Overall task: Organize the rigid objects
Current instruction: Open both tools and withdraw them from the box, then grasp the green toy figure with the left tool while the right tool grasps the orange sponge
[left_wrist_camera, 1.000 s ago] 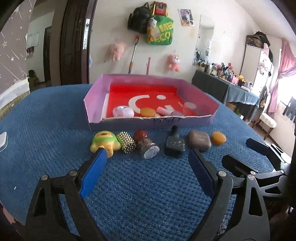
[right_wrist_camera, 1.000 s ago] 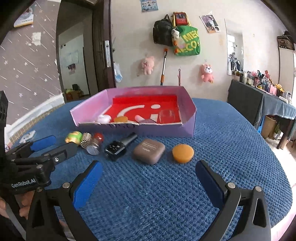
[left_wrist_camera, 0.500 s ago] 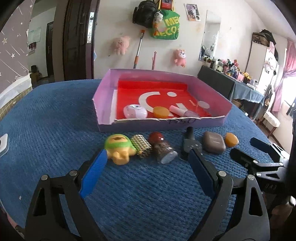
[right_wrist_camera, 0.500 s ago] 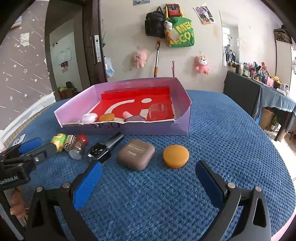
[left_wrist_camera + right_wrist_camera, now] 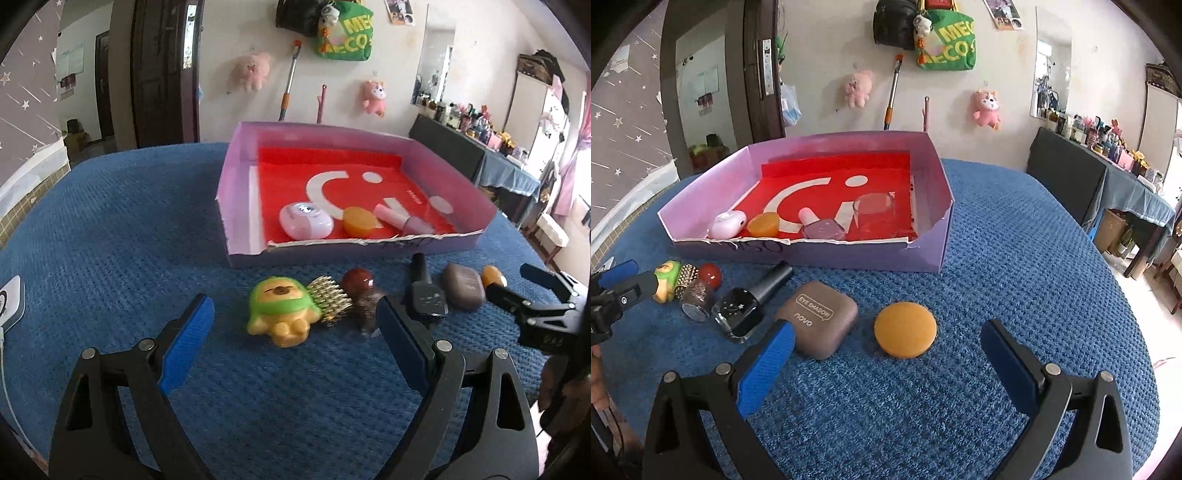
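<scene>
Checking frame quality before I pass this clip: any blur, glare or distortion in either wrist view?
Left wrist view: slight motion smear on the row of items, worst on the glitter bottle; the window at the right edge is blown out; fisheye bends the purple box. Right wrist view: sharp, the eye shadow case lettering readable; the same fisheye bending and dark corners; glare on the black bottle.

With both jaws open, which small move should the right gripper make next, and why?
Probably ease the right gripper forward and down over the round orange puff: it lies on the blue cloth between the open jaws, outside the purple box.
</scene>
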Demonstrator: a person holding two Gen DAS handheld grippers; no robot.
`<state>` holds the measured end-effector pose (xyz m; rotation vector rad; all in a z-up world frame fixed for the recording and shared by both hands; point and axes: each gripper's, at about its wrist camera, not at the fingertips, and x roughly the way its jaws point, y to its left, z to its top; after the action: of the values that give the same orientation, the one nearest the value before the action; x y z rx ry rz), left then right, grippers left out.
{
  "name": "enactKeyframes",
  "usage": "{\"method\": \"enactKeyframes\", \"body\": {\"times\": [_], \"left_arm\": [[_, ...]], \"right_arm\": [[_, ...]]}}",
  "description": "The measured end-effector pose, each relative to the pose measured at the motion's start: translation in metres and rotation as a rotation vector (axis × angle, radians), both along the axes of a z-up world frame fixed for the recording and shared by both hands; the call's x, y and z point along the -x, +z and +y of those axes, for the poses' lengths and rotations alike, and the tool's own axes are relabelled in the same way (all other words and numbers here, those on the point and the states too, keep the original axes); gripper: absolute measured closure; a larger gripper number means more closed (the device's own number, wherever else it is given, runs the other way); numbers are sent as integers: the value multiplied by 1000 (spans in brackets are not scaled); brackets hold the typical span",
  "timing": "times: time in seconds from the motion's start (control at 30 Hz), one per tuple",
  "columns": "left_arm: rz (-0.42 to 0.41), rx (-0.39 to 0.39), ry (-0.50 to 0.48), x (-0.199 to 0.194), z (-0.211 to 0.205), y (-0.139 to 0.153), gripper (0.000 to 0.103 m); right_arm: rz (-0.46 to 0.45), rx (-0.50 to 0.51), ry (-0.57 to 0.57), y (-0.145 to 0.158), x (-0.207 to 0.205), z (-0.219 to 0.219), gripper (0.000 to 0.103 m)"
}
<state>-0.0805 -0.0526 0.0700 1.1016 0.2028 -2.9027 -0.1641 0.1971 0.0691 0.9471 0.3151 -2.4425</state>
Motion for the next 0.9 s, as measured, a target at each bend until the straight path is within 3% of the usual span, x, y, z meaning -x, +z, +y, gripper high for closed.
{"method": "enactKeyframes", "body": {"times": [0.3,0.43,0.53,0.7,0.77,0.9], "left_arm": [[-35,22,-2,7,-13,-8,14],[-67,50,-5,15,-12,-17,25],[-91,15,-10,20,-16,-24,25],[-106,11,-20,23,-14,-28,25],[-105,23,-27,25,-11,-28,34],[-111,38,-36,28,-7,-29,40]], "right_arm": [[-47,-36,-14,-3,16,3,9],[-76,-21,-9,-3,23,5,12],[-71,-22,-9,-3,23,4,18],[-89,-14,-5,-4,25,9,19],[-90,-20,-10,-5,26,10,24],[-137,-12,-8,-12,33,14,34]]}}
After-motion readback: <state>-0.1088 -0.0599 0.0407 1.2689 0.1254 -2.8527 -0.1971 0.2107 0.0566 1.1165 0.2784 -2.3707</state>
